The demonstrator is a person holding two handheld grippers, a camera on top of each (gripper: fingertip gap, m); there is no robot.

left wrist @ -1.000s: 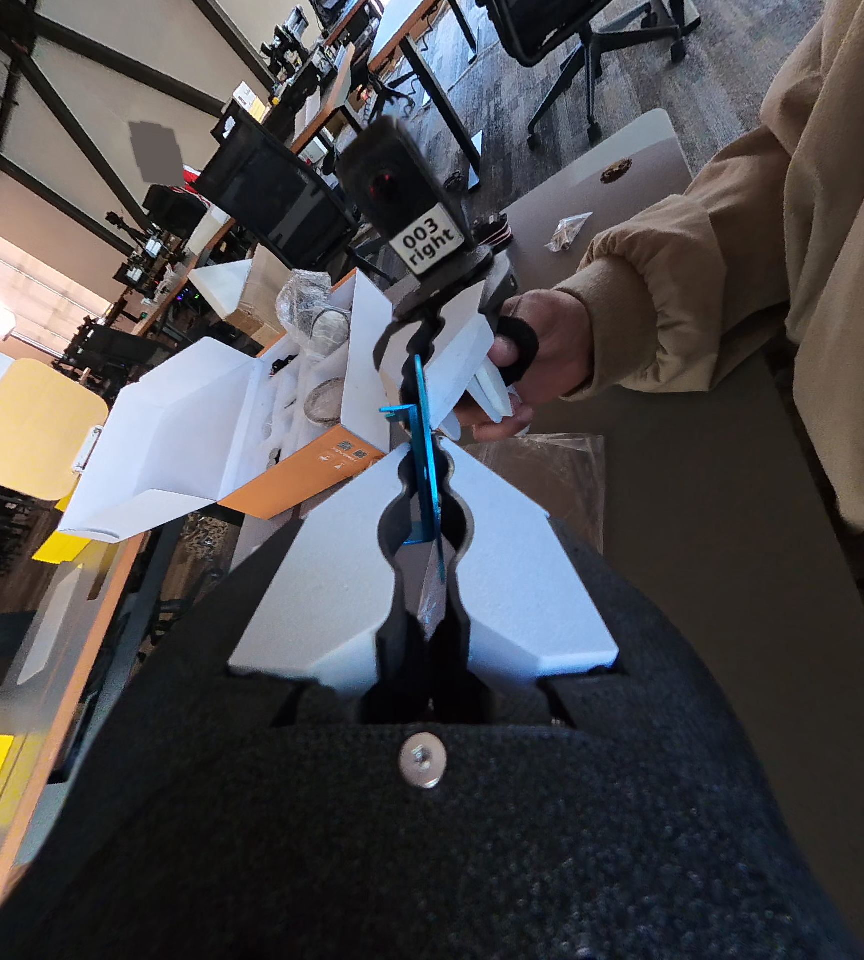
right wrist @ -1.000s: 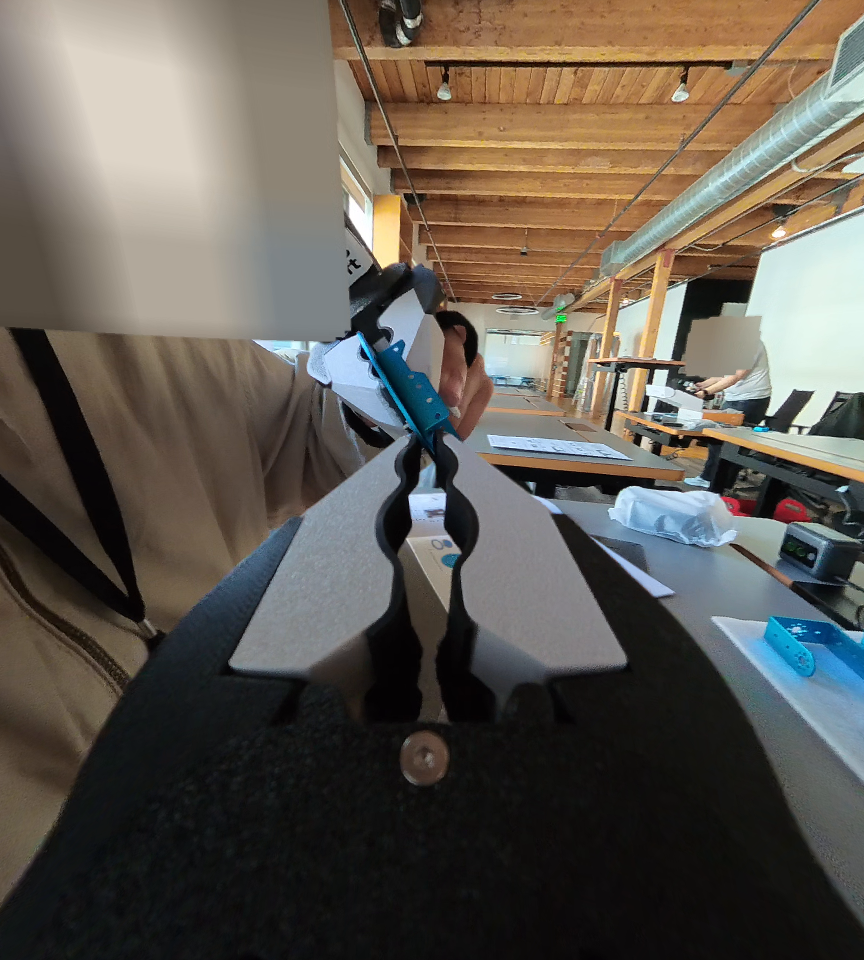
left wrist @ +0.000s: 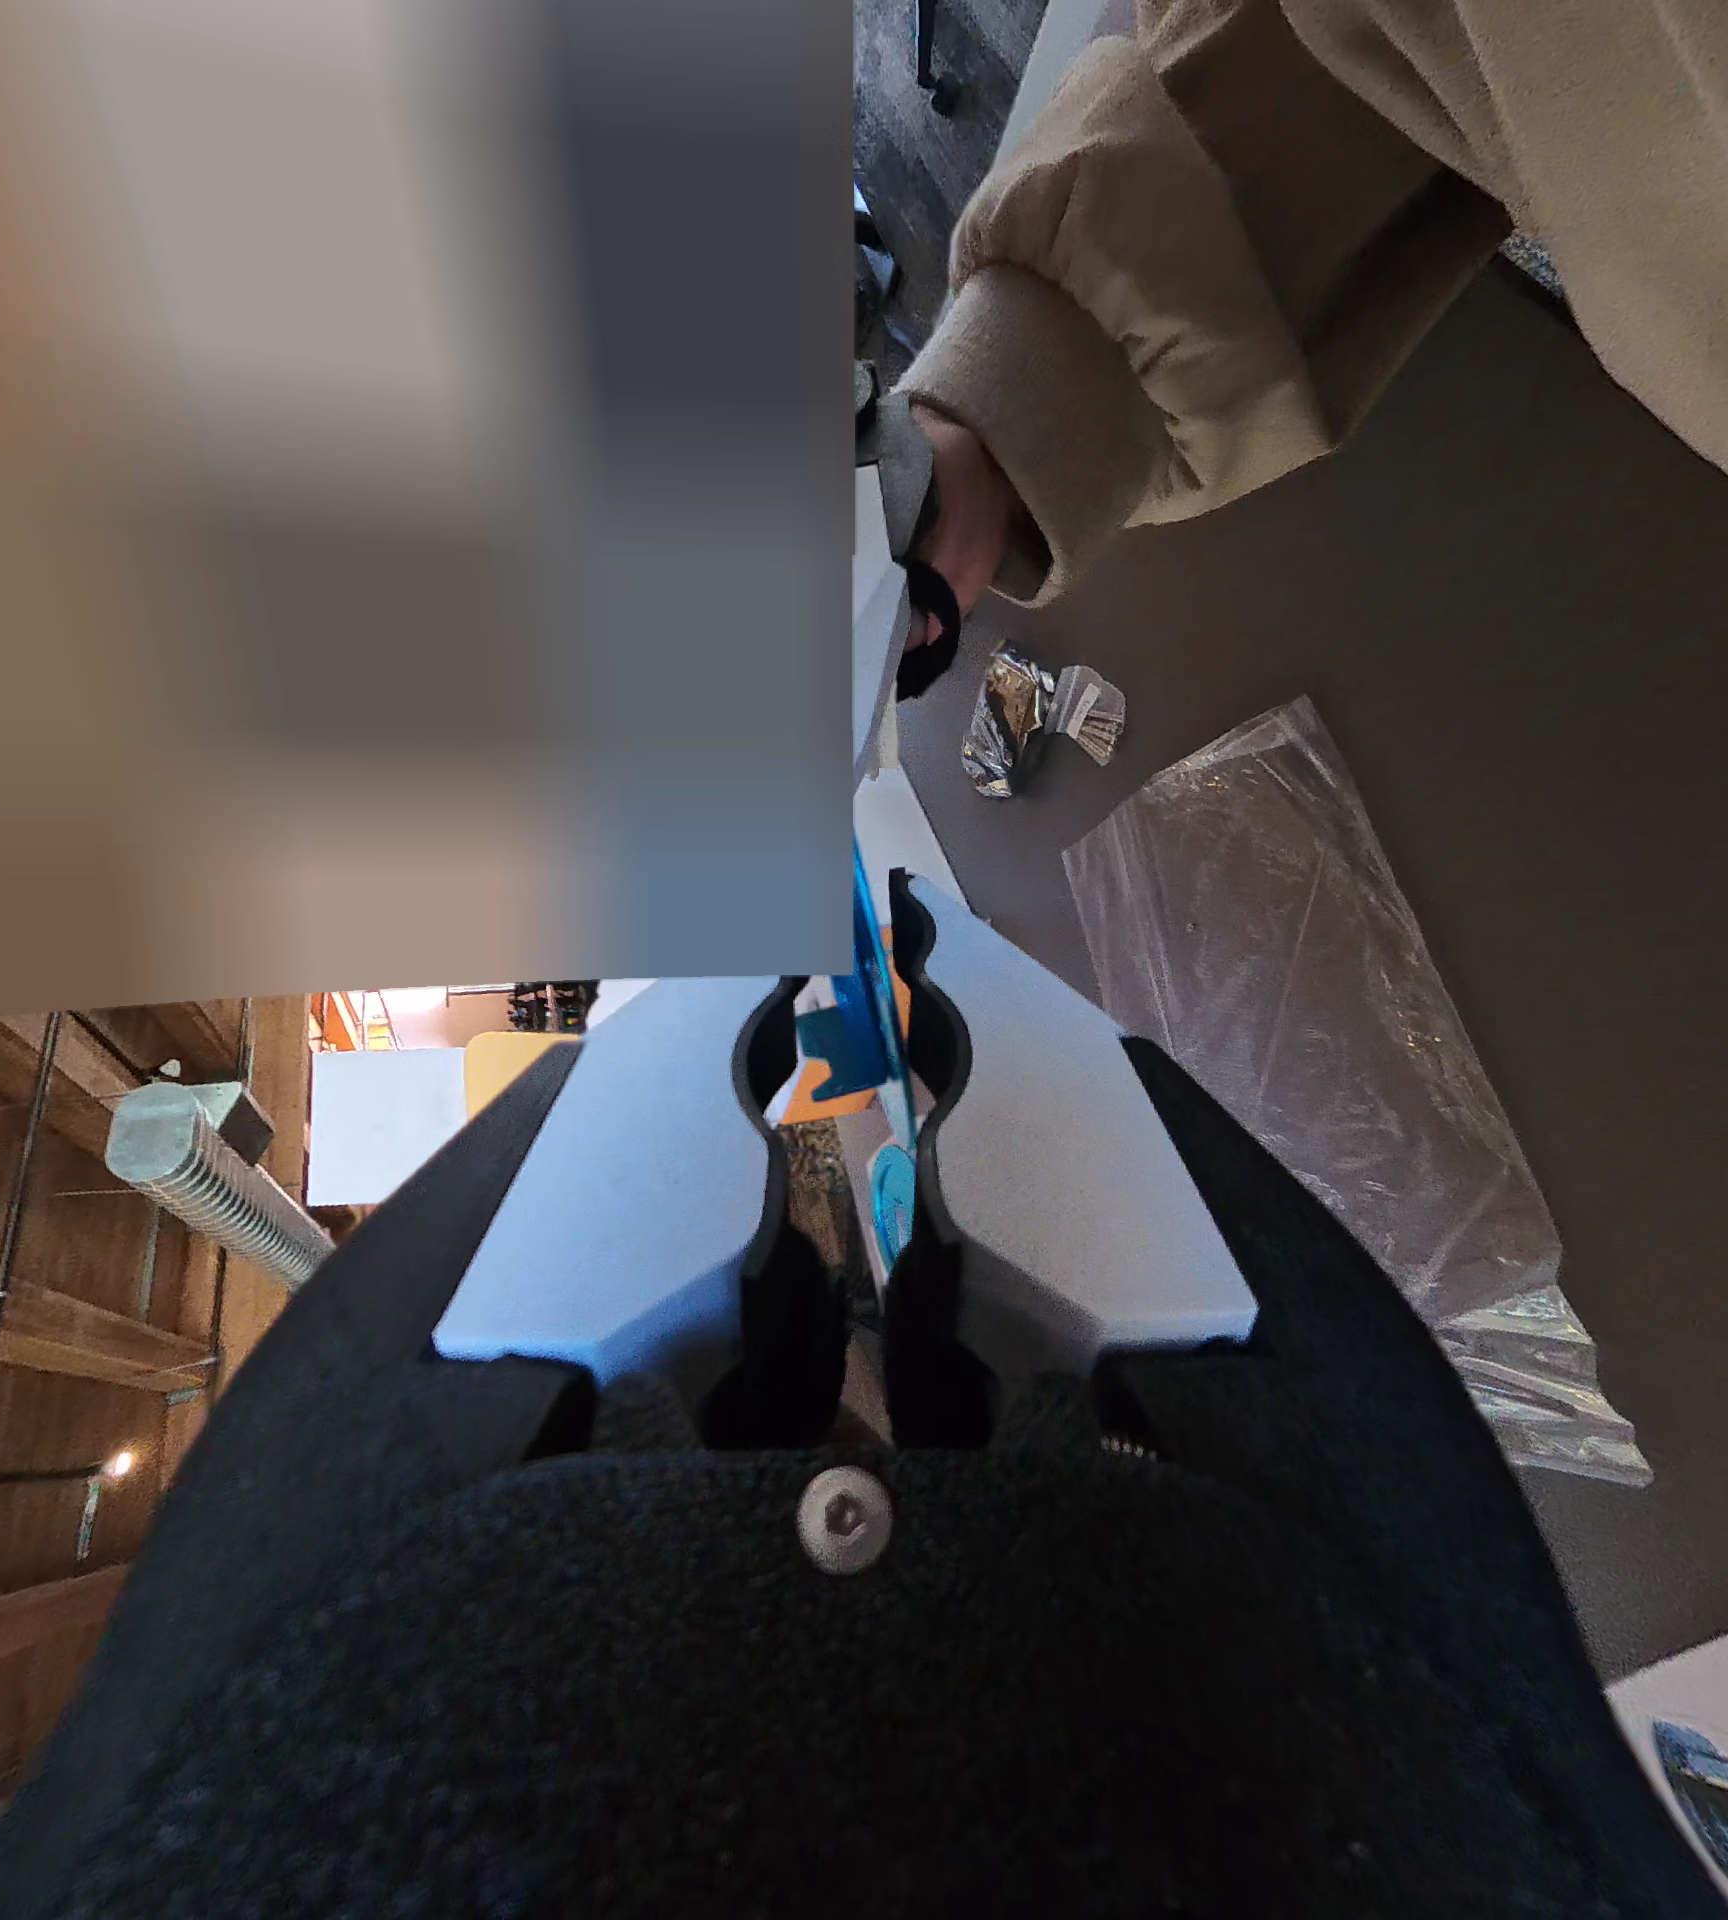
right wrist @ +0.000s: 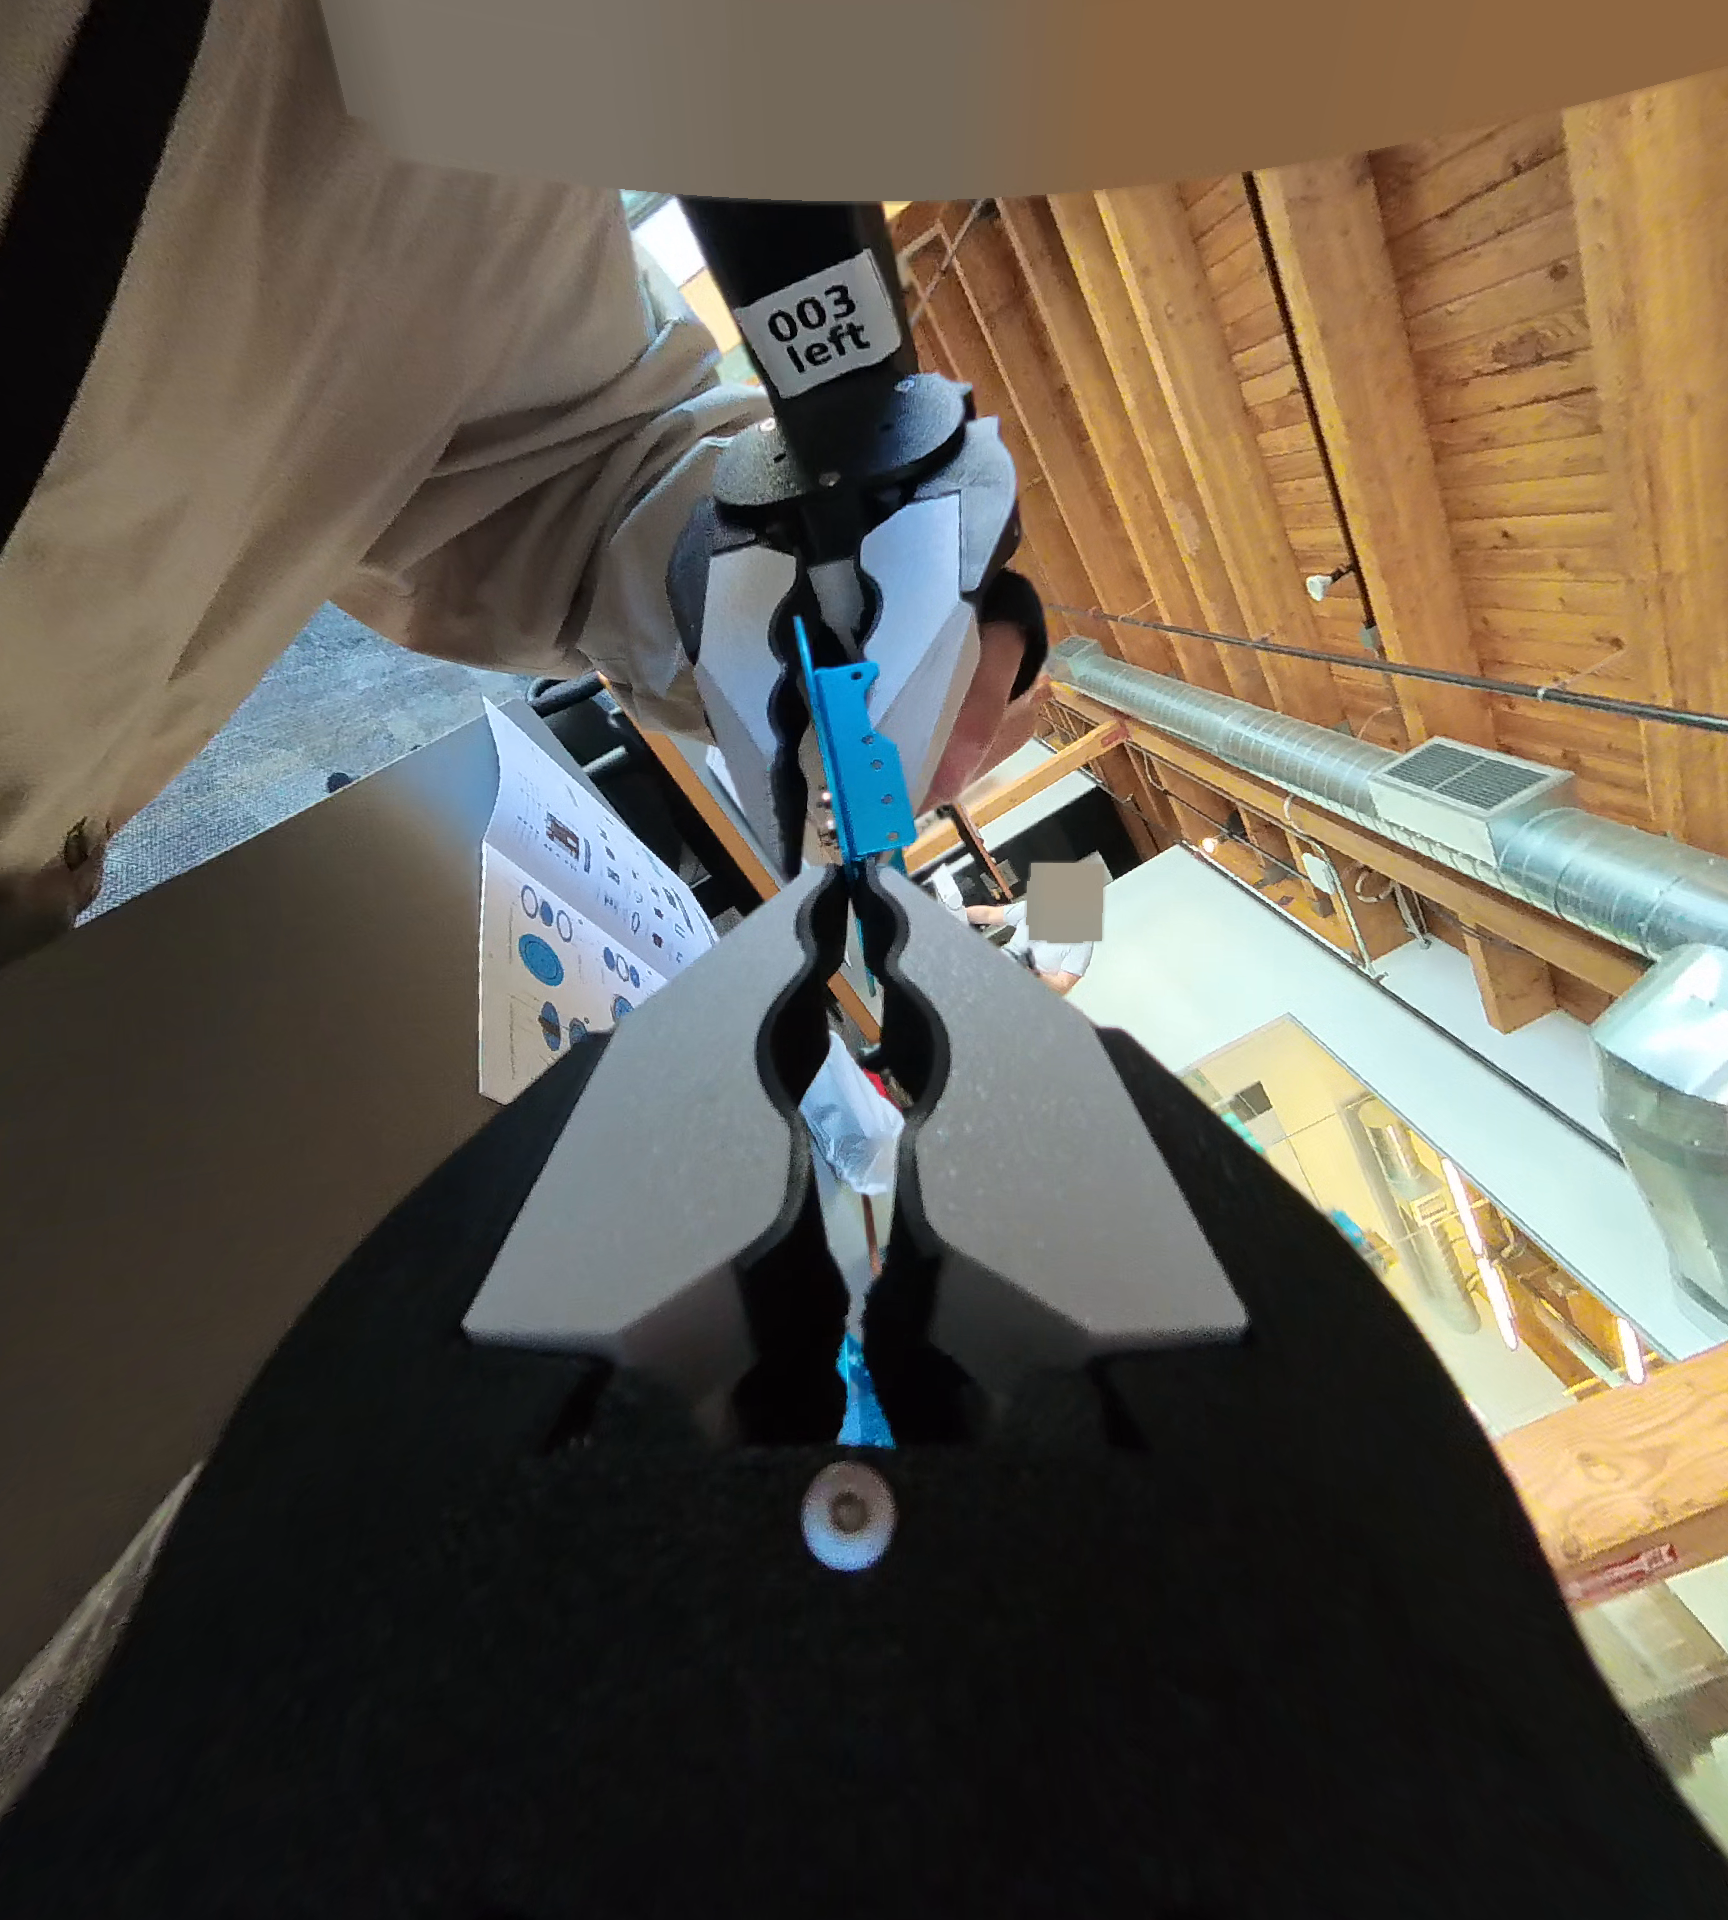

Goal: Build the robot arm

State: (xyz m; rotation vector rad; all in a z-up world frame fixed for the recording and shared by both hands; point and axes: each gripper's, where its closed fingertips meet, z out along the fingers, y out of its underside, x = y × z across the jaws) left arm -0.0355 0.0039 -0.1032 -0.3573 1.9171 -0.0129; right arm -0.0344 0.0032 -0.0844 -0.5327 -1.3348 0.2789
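Both grippers face each other tip to tip with a blue bracket [right wrist: 855,764] between them, its long axis running along the line from one to the other. Right gripper [right wrist: 852,883] jaws are nearly closed, pinching the bracket's near end. Left gripper [right wrist: 818,613] jaws sit a narrow gap apart around the far end; real grip unclear. A plastic bag [left wrist: 1327,1049] lies on the table [left wrist: 1566,675] right of the bracket

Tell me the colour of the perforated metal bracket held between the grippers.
Blue; the bracket shows best in the right wrist view.
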